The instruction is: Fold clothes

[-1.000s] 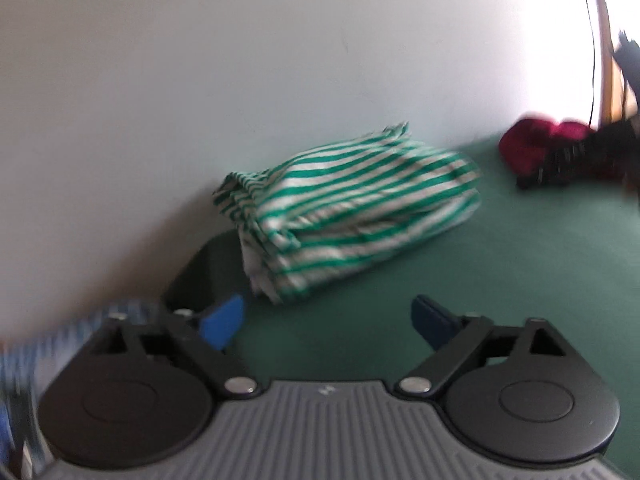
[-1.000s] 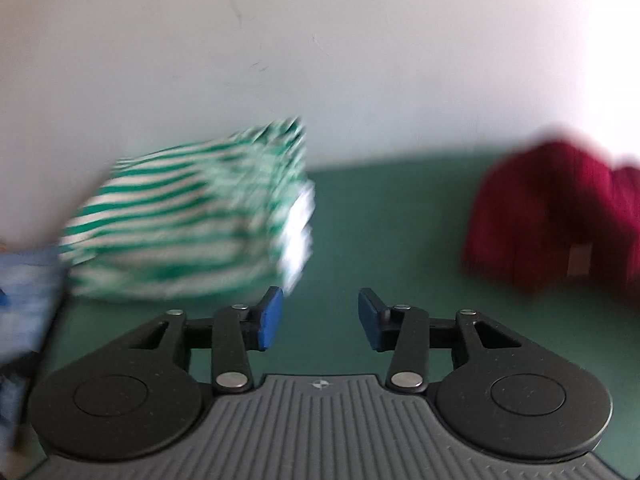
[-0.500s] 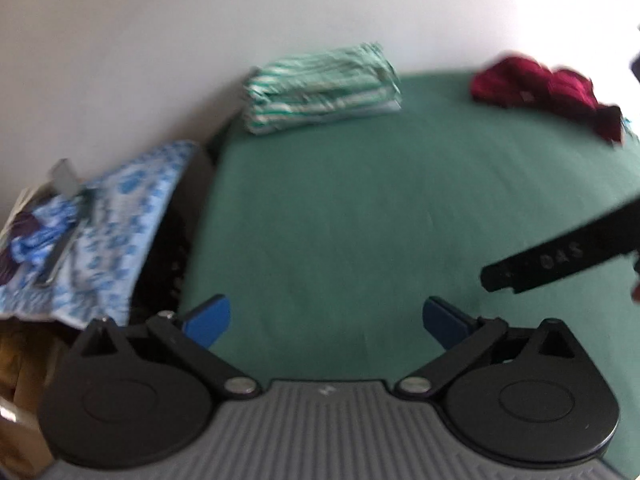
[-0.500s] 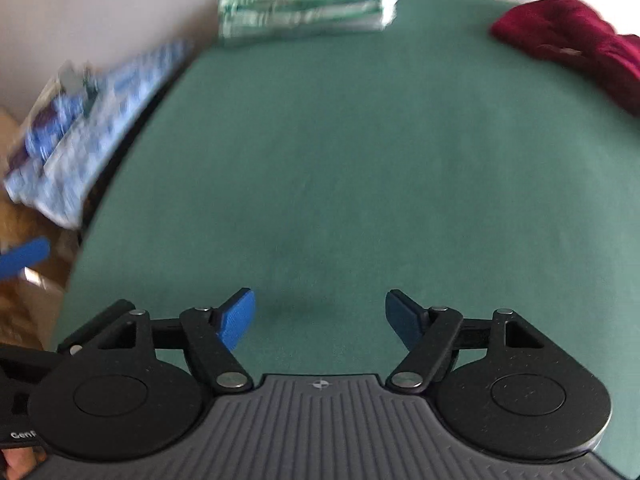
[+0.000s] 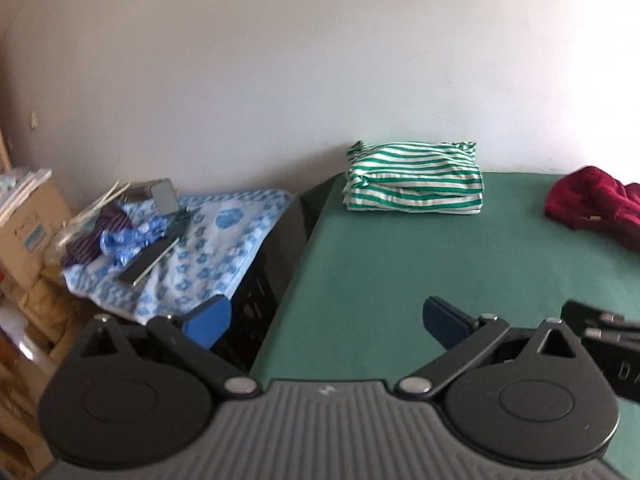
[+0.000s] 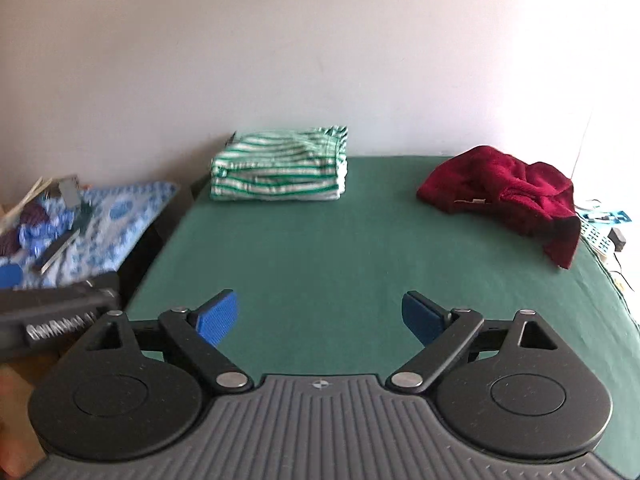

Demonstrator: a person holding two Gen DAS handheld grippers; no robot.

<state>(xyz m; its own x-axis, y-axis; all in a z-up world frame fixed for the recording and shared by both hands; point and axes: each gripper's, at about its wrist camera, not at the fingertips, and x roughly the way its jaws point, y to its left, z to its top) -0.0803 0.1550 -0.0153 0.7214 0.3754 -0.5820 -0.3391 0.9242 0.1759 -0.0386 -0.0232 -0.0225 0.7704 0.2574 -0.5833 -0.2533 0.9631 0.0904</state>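
Note:
A folded green-and-white striped garment [image 5: 414, 178] [image 6: 280, 170] lies at the far left corner of the green table [image 6: 340, 248], against the wall. A crumpled dark red garment [image 6: 508, 196] [image 5: 596, 204] lies at the far right, one end hanging over the table's edge. My left gripper [image 5: 326, 320] hovers open over the table's near left edge with nothing between its fingers. Above the near middle of the table my right gripper [image 6: 320, 316] is open and empty too. Both stand well back from the clothes.
Left of the table a black crate [image 5: 276, 264] carries a blue flowered cloth [image 5: 208, 248] with small clutter on it. Cardboard boxes [image 5: 28, 224] stand further left. Small items and cables [image 6: 604, 232] lie past the table's right edge. A white wall runs behind.
Both grippers have pulled back from the striped garment toward the near edge; it now lies folded by the wall. The right gripper's jaws have spread wider.

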